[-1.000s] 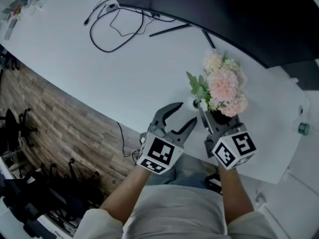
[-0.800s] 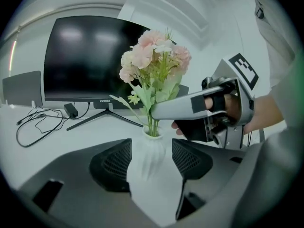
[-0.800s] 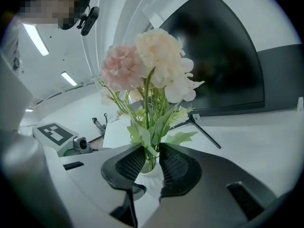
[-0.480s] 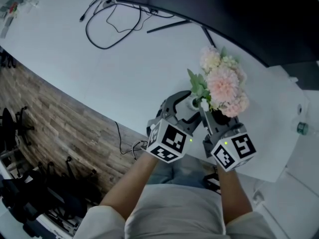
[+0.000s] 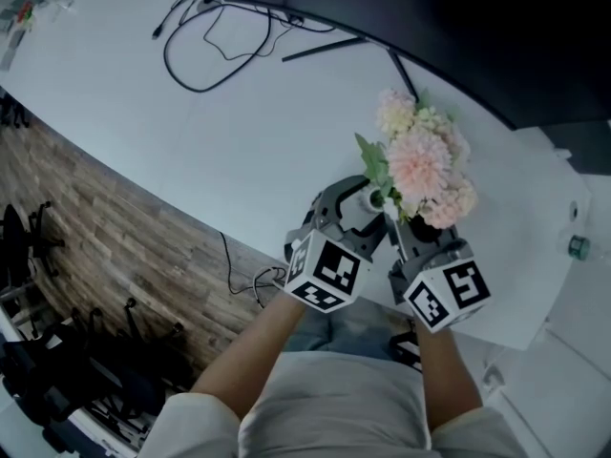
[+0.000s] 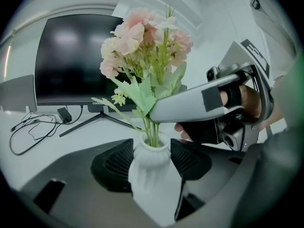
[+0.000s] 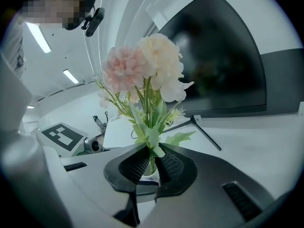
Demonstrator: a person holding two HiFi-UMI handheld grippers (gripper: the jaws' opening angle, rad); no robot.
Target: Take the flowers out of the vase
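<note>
Pink and cream flowers stand in a small white vase near the front edge of the white desk. Their thin green stems are bunched in its narrow neck. They look artificial, so probably light and springy, with soft heads that would crush. The bundle of stems just above the rim seems the sensible place to take hold. The vase looks light too and could lift or tip with the flowers unless steadied.

The right gripper, tilted slightly downward, has just been closing its jaws and now pinches the stems above the vase mouth. The left gripper, angled down beside it, has just eased its wide-set jaws inward, and its ribbed pads lie against both sides of the vase's neck. Behind stand a dark monitor and a looped cable.
</note>
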